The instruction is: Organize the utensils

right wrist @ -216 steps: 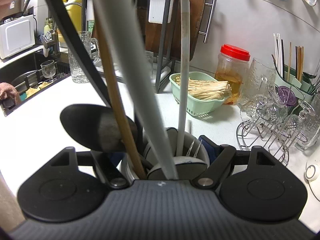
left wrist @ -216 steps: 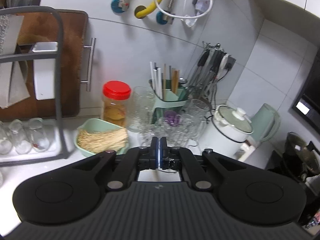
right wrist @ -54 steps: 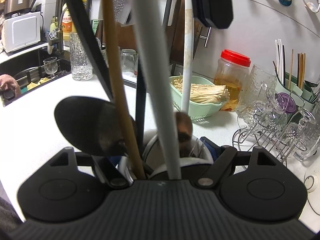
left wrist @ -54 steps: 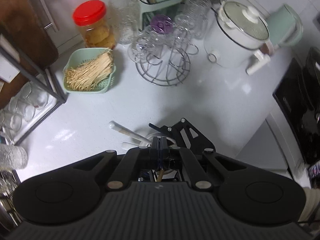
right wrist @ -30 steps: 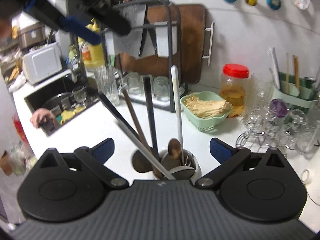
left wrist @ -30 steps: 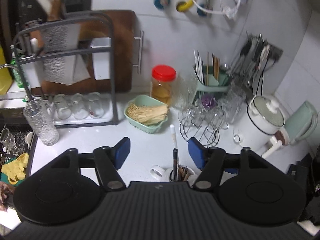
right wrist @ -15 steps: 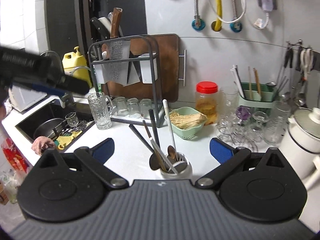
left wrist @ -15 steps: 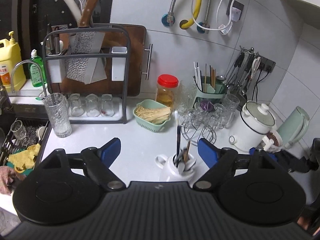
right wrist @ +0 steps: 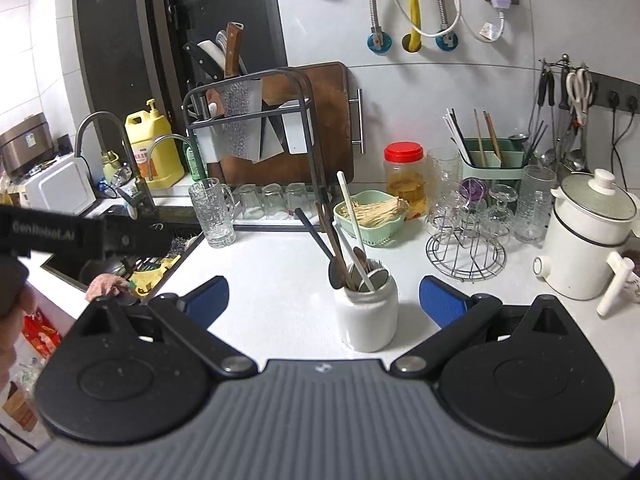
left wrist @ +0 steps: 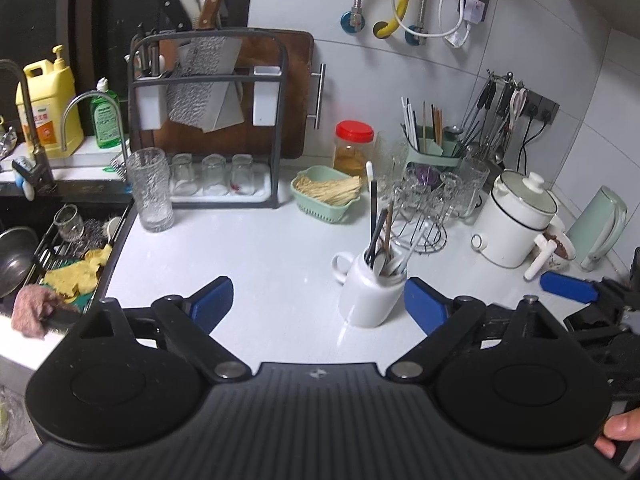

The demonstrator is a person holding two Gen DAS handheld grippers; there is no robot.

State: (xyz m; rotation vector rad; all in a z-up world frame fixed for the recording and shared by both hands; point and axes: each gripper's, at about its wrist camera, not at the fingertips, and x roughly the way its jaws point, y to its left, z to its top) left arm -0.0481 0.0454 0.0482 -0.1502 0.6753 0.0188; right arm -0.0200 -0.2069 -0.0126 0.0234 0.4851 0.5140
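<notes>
On the white countertop (left wrist: 248, 256), white ceramic mug (left wrist: 370, 294) stuffed with utensils (left wrist: 380, 236), your left gripper (left wrist: 318, 306) opening around nothing, your right gripper (right wrist: 322, 300) spread wide, empty.

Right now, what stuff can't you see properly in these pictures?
- Lower ends of the utensils: both views, hidden inside the white mug.
- Mug's handle: right wrist view, not visible; it shows only in the left wrist view.
- Sink contents: both views, cut off by the picture's left edge.
- Yellow bottle label: too small to read.
- Counter's near edge: hidden behind each gripper's body.
</notes>
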